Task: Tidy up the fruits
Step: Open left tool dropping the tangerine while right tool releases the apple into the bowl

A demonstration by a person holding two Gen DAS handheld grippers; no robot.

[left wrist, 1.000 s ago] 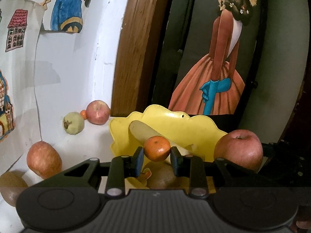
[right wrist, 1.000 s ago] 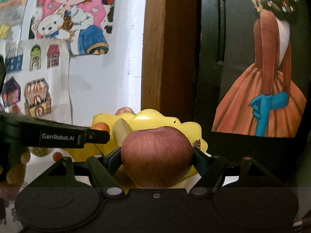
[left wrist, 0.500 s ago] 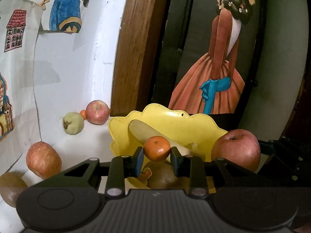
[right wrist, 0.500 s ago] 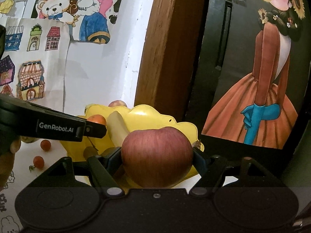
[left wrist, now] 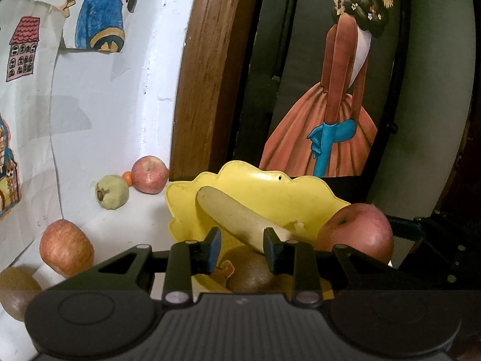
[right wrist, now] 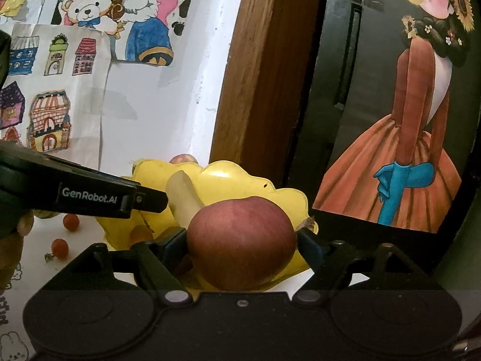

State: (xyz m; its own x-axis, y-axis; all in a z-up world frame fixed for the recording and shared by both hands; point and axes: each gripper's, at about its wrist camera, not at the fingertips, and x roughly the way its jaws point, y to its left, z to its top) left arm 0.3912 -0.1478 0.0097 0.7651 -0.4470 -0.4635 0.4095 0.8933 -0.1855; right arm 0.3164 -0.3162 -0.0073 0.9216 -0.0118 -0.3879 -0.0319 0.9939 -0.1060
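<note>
A yellow scalloped plate (left wrist: pixel 270 189) (right wrist: pixel 240 177) stands on the white surface and holds a pale banana (left wrist: pixel 228 213) (right wrist: pixel 183 192) and a brown kiwi (left wrist: pixel 249 267). My left gripper (left wrist: pixel 242 248) hovers over the plate's near rim, open, with nothing between its fingers. In the right wrist view its black finger (right wrist: pixel 150 200) reaches in from the left beside the banana. My right gripper (right wrist: pixel 240 246) is shut on a big red apple (right wrist: pixel 240 243) (left wrist: pixel 357 231), held just above the plate's right side. The tangerine is not in sight.
Loose fruit lies left of the plate: two apples (left wrist: pixel 66 246) (left wrist: pixel 149 174), a green fruit (left wrist: pixel 111 192), a kiwi (left wrist: pixel 15 288) and cherry tomatoes (right wrist: pixel 71 222). A white wall with drawings, a wooden frame (left wrist: pixel 204 90) and a dark painted door stand close behind.
My left gripper has opened and the tangerine it held has left its fingers and dropped out of sight. The right gripper still holds the apple and has shifted slightly over the plate.
</note>
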